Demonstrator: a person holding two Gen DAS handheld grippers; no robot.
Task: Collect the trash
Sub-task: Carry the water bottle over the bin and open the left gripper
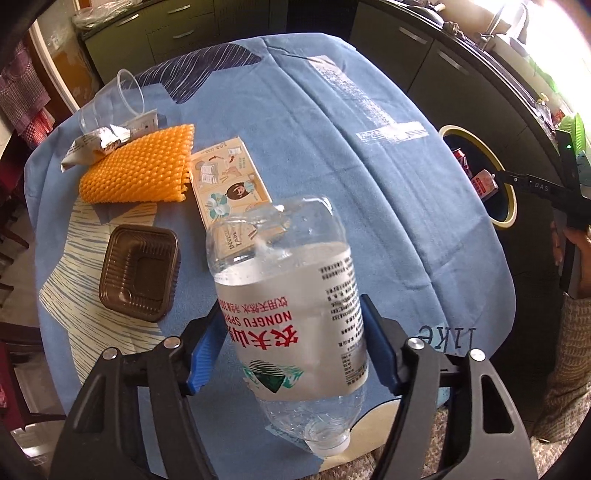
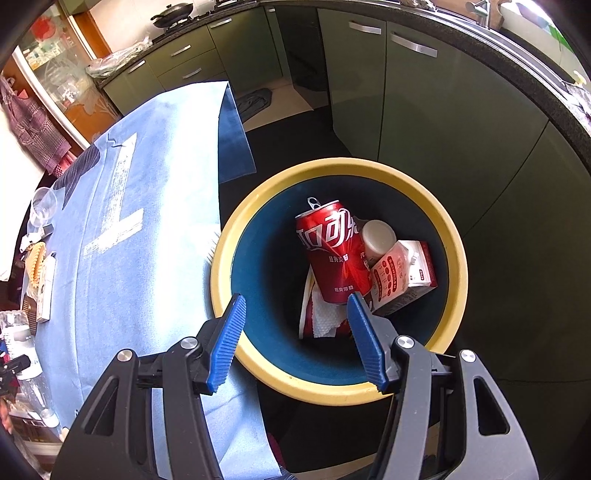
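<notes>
Two grippers at work: one grips a bottle over the table, one hangs empty above the bin.

Left gripper [image 1: 291, 350] clamps its blue pads on a clear plastic bottle [image 1: 291, 306], cap toward the camera, above the blue tablecloth [image 1: 351, 155]. Right gripper [image 2: 295, 339] stands apart, holding nothing, over the yellow-rimmed bin [image 2: 452, 254], which holds a red can [image 2: 332, 254] and a carton [image 2: 402, 277].

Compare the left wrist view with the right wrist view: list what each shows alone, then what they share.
Left wrist only: the left hand-held gripper shut on a water bottle, and a brown tray.

Right wrist only: the open right hand-held gripper over the bin, and the pan.

Both: blue tablecloth, yellow-rimmed bin, red can, carton, clear cup.
</notes>
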